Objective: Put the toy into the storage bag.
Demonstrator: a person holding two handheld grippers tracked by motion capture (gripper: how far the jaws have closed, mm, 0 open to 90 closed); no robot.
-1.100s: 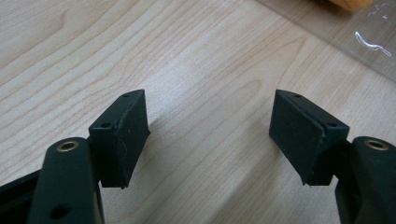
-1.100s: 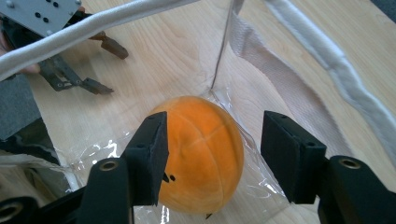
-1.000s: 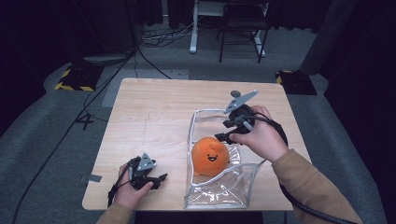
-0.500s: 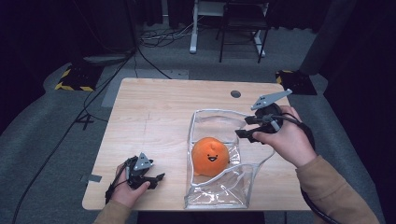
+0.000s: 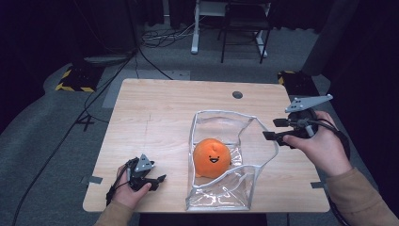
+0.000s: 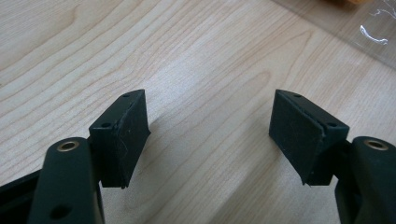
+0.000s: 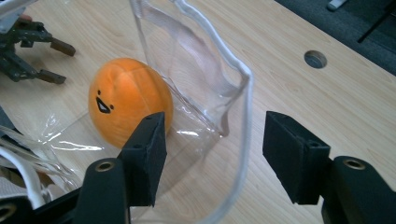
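The left gripper (image 5: 157,181) rests low on the wooden table (image 5: 155,117) near its front left corner. The left hand (image 5: 128,188) wraps it from below, with the forearm entering from the bottom edge. The jaws point right, toward the clear plastic bag (image 5: 226,197). In the left gripper view the jaws stand wide apart over bare wood, released, with nothing between them. A corner of the bag's film (image 6: 369,32) lies ahead at the upper right.

The right gripper (image 5: 275,129) is held above the table's right side, just beside the bag's right wall. The right hand (image 5: 320,146) grips it from behind, with the tan sleeve (image 5: 357,197) running to the bottom right corner. The grey plate (image 5: 308,101) sits on top, and the jaws point left, roughly level. The jaws are released and clear of the bag. In the right gripper view the bag's white-edged rim (image 7: 245,116) rises between the two pads without touching either.

The orange plush toy (image 5: 211,157), with a small face on its front, sits inside the bag on the table. It stands left of the right gripper and well apart from the left gripper. In the right gripper view it (image 7: 126,105) lies behind the left pad, inside the film.
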